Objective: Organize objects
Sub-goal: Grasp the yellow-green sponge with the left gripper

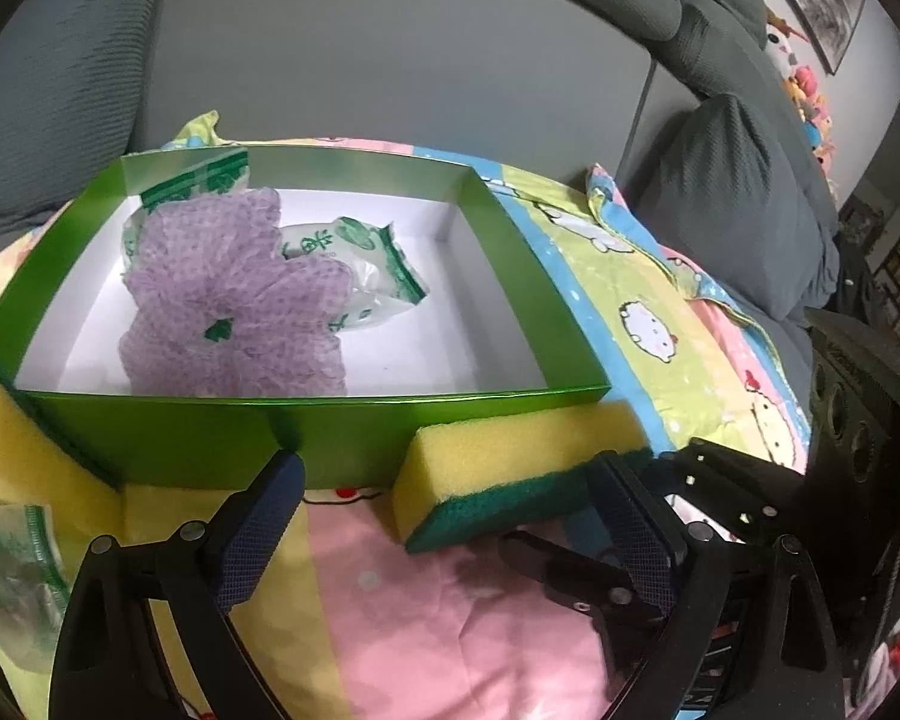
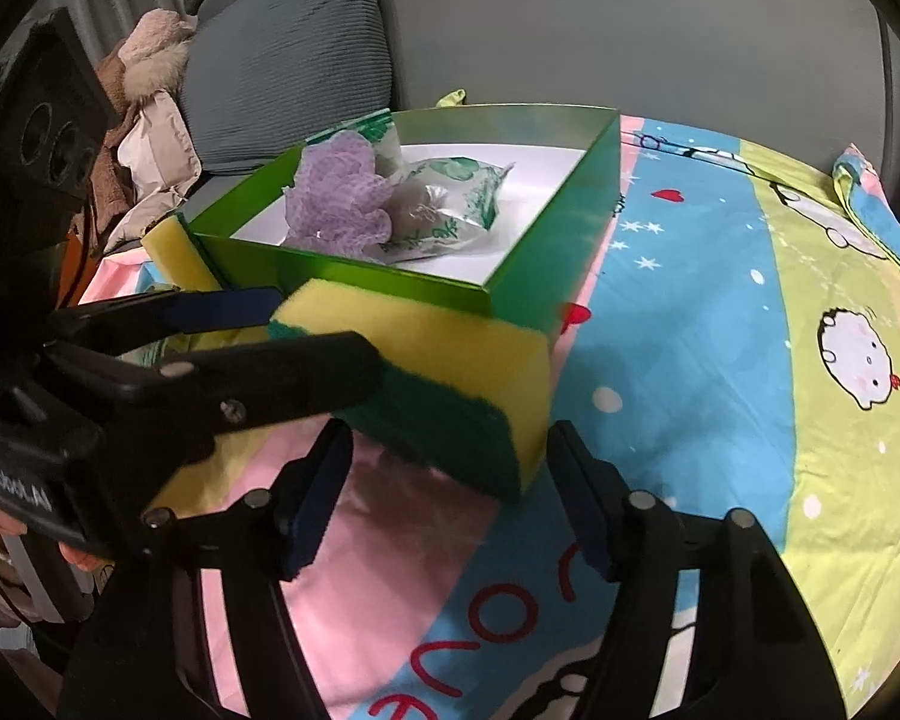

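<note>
A cartoon-print bedspread (image 1: 660,300) is carrying a green box (image 1: 306,420), two yellow-green sponges (image 1: 510,468) (image 1: 24,438) touching it, and a plastic packet (image 1: 12,564).

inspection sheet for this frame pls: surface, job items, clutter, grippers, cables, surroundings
Surface: cartoon-print quilt on a grey sofa.
Job's things: green box holding a purple mesh cloth and packets; sponge at the box's near wall; second sponge at its left corner; loose packet outside.
Clutter: nothing seen.
Grippers: left gripper open, sponge partly between its fingers; right gripper open, just short of the same sponge.
Cables: nothing seen.
Surroundings: cushions, plush toys, framed picture.
</note>
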